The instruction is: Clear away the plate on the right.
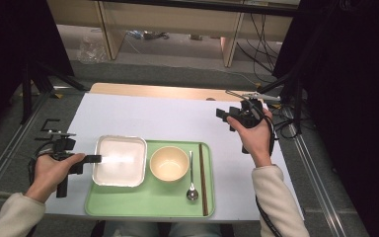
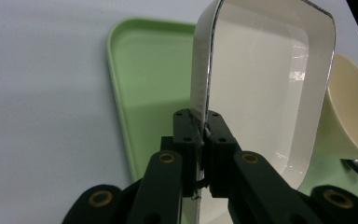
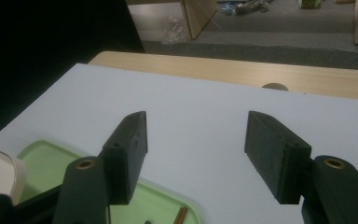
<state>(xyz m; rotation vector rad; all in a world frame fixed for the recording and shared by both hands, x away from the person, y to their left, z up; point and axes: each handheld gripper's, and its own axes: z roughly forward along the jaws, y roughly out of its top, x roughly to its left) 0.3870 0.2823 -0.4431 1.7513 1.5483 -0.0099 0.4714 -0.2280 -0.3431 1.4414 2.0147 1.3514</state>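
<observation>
- The left claw (image 2: 200, 122) is clenched on the rim of the white dish (image 1: 119, 160); its two black jaws pinch the thin edge between them, seen close in the left gripper view.
- The dish (image 2: 261, 88) stretches away from that claw, over the left part of the green tray (image 1: 148, 200).
- Past the dish's far side from the left claw sits the cream bowl (image 1: 169, 163), just beside the dish on the tray.
- Beyond the bowl lie a spoon (image 1: 191, 185) and then brown chopsticks (image 1: 203, 177), side by side along the tray's right edge.
- The right claw (image 3: 196, 154) is released, its jaws standing wide apart with nothing between them.
- It hangs above the bare white table (image 1: 177, 118), well apart from the dish; the tray's corner (image 3: 168, 207) lies below its jaws.
</observation>
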